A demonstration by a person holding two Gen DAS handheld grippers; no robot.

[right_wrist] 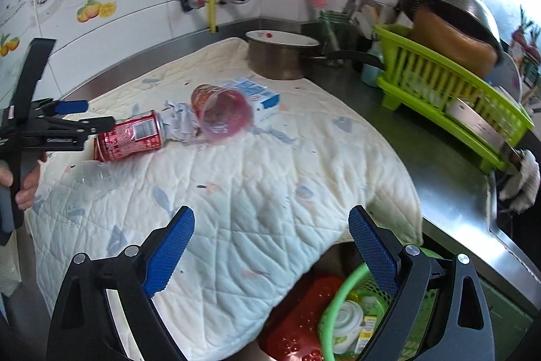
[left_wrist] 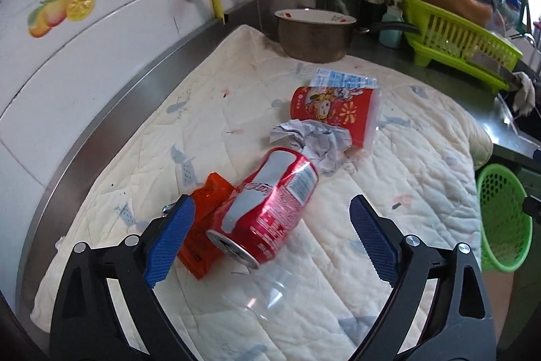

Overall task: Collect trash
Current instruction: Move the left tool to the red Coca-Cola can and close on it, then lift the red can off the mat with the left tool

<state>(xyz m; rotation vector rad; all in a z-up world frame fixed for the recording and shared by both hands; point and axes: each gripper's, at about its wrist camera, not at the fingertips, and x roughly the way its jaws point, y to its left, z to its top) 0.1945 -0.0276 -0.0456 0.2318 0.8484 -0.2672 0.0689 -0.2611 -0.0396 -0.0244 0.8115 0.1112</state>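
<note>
A crushed red soda can [left_wrist: 270, 208] lies on the white quilted mat [left_wrist: 389, 208] between the fingers of my open left gripper [left_wrist: 270, 222]. An orange wrapper [left_wrist: 206, 225] lies against the can's left side. Beyond it lie crumpled paper [left_wrist: 314, 137], a red plastic cup [left_wrist: 334, 110] on its side and a blue-white carton [left_wrist: 345, 78]. A clear plastic bottle [left_wrist: 267, 290] lies just below the can. My right gripper [right_wrist: 270, 225] is open and empty over the mat's near edge, above a green basket [right_wrist: 341, 286] holding trash. The can [right_wrist: 132, 136] and the left gripper [right_wrist: 72, 115] show at left.
A metal pot [left_wrist: 312, 34] stands at the mat's far end. A green dish rack [left_wrist: 463, 46] with pans stands at the right on the steel counter [right_wrist: 439, 178]. A red mesh item [right_wrist: 297, 320] lies beside the basket. Tiled wall and pipes run behind.
</note>
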